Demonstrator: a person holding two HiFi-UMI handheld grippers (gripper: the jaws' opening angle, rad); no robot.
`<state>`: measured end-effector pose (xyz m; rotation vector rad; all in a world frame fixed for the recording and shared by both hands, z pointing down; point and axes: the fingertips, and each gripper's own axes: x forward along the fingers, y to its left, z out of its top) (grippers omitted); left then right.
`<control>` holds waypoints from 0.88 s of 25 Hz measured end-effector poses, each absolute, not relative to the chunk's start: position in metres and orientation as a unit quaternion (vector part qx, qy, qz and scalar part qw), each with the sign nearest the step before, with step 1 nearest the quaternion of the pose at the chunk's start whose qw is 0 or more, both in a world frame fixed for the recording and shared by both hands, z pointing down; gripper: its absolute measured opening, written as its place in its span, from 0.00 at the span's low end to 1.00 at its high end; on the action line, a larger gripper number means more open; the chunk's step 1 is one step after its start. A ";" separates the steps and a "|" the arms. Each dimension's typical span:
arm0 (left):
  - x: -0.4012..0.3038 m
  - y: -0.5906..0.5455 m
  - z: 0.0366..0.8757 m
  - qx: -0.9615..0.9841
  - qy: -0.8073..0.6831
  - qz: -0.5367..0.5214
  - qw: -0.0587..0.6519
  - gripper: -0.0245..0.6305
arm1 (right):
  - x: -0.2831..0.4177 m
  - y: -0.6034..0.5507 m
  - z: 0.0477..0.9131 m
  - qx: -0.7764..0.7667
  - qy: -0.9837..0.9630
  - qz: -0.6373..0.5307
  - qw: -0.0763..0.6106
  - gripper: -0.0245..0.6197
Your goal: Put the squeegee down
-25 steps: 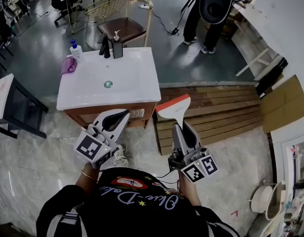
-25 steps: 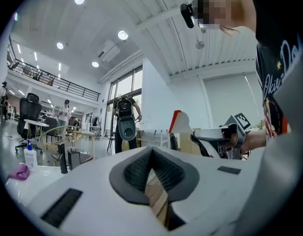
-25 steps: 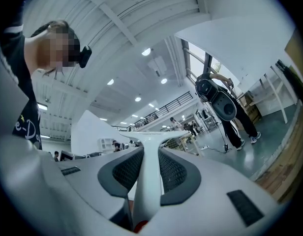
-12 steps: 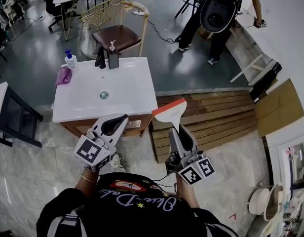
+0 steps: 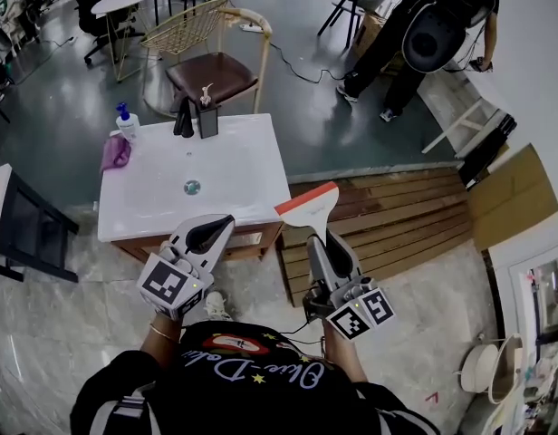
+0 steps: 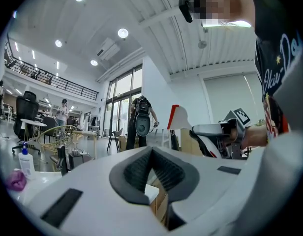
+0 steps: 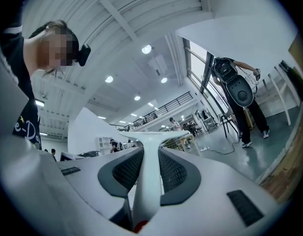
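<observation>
Both grippers have drawn closer to the white washbasin top [image 5: 238, 166] than a second ago, and the bystander at the back has shifted toward the right of the head view. The right gripper [image 5: 321, 240] pinches the white handle of the squeegee [image 5: 308, 208], whose orange-edged blade stands in the air just beside the basin's near right corner, above the wooden boards [image 5: 397, 216]. The left gripper [image 5: 219, 224] has its jaws pressed together with nothing between them. The carry looks under way and the set-down not yet begun. Next, the blade likely needs swinging over a bare part of the basin top, clear of the drain [image 5: 192, 187], then lowering until it rests before the jaws spread.
</observation>
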<state>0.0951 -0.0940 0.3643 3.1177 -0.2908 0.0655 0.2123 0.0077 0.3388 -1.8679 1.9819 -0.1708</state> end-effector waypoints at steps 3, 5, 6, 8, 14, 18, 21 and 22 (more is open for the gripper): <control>0.098 -0.103 0.366 0.996 -0.091 0.023 0.006 0.06 | 0.215 0.000 0.339 -0.672 0.709 -0.062 0.205 0.19; 0.101 -0.108 0.367 0.996 -0.087 0.021 0.006 0.06 | 0.217 -0.005 0.340 -0.674 0.706 -0.062 0.206 0.19; 0.102 -0.110 0.367 0.996 -0.085 0.020 0.004 0.06 | 0.218 -0.006 0.340 -0.676 0.705 -0.062 0.205 0.19; 0.105 -0.113 0.368 0.997 -0.081 0.017 0.001 0.06 | 0.220 -0.009 0.340 -0.678 0.703 -0.061 0.205 0.19; 0.110 -0.125 0.367 0.997 -0.079 0.020 0.004 0.06 | 0.223 -0.022 0.340 -0.680 0.703 -0.060 0.200 0.19; 0.108 -0.137 0.370 0.996 -0.081 0.022 0.004 0.06 | 0.222 -0.032 0.340 -0.681 0.703 -0.062 0.197 0.19; 0.107 -0.145 0.368 0.997 -0.080 0.020 0.005 0.06 | 0.221 -0.041 0.340 -0.681 0.703 -0.064 0.194 0.19; 0.107 -0.147 0.367 0.997 -0.081 0.019 0.006 0.06 | 0.220 -0.043 0.340 -0.681 0.704 -0.065 0.193 0.19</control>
